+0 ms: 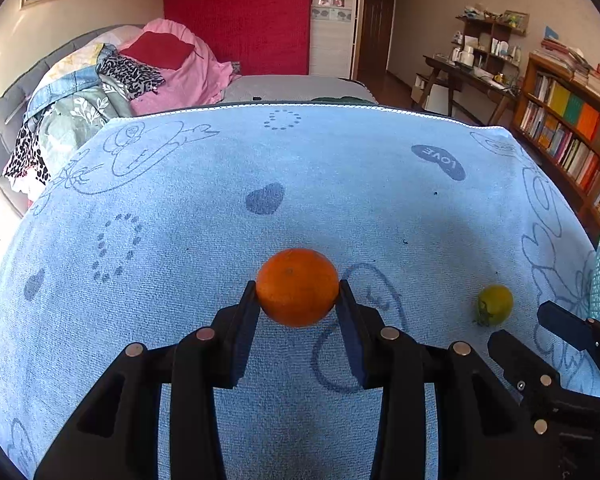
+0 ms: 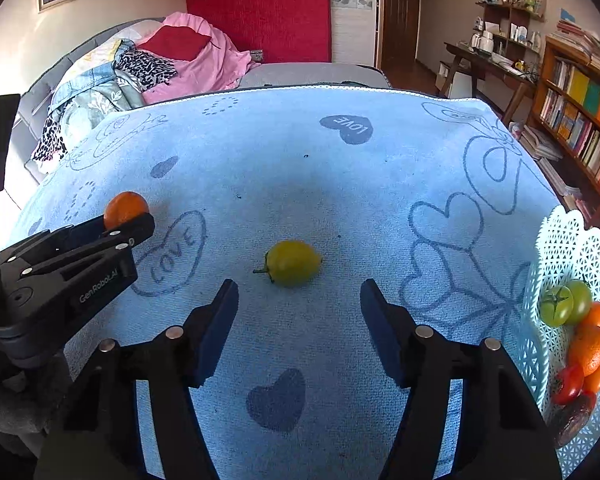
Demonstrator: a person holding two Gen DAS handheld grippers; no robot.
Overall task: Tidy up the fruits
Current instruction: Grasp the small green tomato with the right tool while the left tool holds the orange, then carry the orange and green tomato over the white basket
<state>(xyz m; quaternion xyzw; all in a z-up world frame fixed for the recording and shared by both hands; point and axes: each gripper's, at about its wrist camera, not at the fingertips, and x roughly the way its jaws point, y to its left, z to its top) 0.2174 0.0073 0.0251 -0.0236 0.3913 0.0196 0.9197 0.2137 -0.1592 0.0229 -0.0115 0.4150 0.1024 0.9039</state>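
Observation:
An orange [image 1: 297, 286] sits between the pads of my left gripper [image 1: 298, 289], which is shut on it just over the blue towel [image 1: 300, 168]. The right wrist view shows the same orange [image 2: 125, 206] at the tips of the left gripper [image 2: 140, 220]. A small yellow-green tomato [image 2: 293, 262] lies on the towel just ahead of my right gripper [image 2: 299, 286]. Those jaws stand open, wider than the fruit, with nothing between the pads. In the left wrist view the tomato [image 1: 495, 304] lies just beyond the right gripper [image 1: 520, 322].
A pale blue lattice basket [image 2: 564, 248] stands at the right edge of the towel, holding green tomatoes [image 2: 564, 304], oranges [image 2: 588, 346] and a red tomato [image 2: 568, 384]. A bed piled with clothes [image 1: 112, 80] lies behind; a bookshelf [image 1: 572, 136] stands at the right.

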